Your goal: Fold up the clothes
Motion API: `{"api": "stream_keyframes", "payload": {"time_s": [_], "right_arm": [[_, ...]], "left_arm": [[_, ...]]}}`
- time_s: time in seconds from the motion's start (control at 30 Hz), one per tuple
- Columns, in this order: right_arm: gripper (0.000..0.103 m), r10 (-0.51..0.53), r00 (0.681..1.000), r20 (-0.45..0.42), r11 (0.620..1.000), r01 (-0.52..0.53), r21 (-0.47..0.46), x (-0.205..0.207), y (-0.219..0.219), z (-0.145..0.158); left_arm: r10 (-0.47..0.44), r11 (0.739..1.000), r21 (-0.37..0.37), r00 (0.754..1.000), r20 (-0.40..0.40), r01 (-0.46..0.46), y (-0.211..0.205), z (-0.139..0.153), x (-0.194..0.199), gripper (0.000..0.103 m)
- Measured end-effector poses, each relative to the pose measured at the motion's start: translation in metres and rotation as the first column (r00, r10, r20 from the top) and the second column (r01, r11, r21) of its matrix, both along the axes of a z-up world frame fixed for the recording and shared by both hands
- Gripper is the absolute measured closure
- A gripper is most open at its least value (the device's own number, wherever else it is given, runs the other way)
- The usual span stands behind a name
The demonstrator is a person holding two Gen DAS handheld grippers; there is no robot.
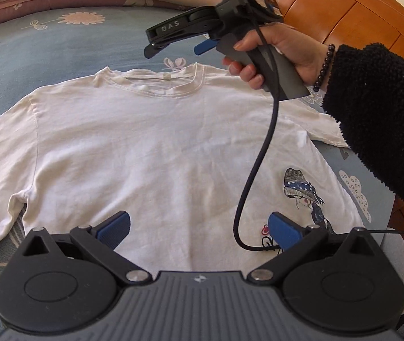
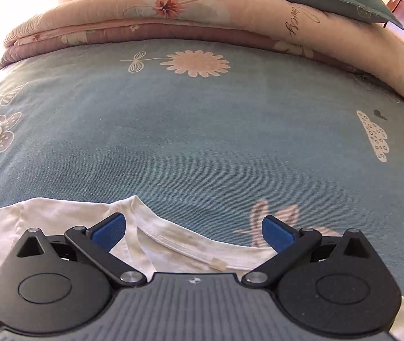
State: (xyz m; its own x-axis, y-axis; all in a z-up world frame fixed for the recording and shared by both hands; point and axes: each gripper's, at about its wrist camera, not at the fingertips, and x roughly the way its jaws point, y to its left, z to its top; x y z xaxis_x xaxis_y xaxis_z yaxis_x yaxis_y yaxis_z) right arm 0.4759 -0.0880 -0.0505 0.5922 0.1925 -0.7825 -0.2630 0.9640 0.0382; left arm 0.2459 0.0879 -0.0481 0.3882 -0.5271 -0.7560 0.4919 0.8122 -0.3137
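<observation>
Shirt (image 1: pixel 145 142), white and short-sleeved, lies spread flat and face up on the blue bedsheet (image 1: pixel 31 45), collar away from the left camera, hem nearest it. It looks like thin cotton: light, limp and a little creased, so I judge it will drape and sag from any pinch, not hold a shape, and it may drag the layer beneath along. Going left to right, the left sleeve (image 1: pixel 0 153) with black lettering, the collar (image 1: pixel 150 85), then the right sleeve (image 1: pixel 315 125) offer seamed edges that should grip best; shoulder seams and hem corners seem the sensible holds. Left gripper (image 1: pixel 199 231) hangs over the hem, jaws wide apart, holding nothing. Right gripper (image 2: pixel 193 231), held in a hand (image 1: pixel 281 54), hovers over the collar, likewise wide open and empty.
</observation>
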Motion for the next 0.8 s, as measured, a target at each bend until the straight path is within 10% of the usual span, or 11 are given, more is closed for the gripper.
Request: {"api": "stream_keyframes", "payload": {"time_s": [0.3, 0.8], "right_arm": [[0.0, -0.098, 0.981, -0.167, 0.977, 0.127, 0.17, -0.005, -0.091, -0.028], [0.0, -0.132, 0.989, -0.064, 0.973, 0.142, 0.181, -0.043, -0.126, -0.004]], "left_arm": [[0.008, 0.999, 0.043, 0.997, -0.073, -0.005, -0.011, -0.033, 0.011, 0.001], [0.026, 0.999, 0.039, 0.998, -0.055, -0.024, -0.012, -0.035, 0.01, 0.001]]}}
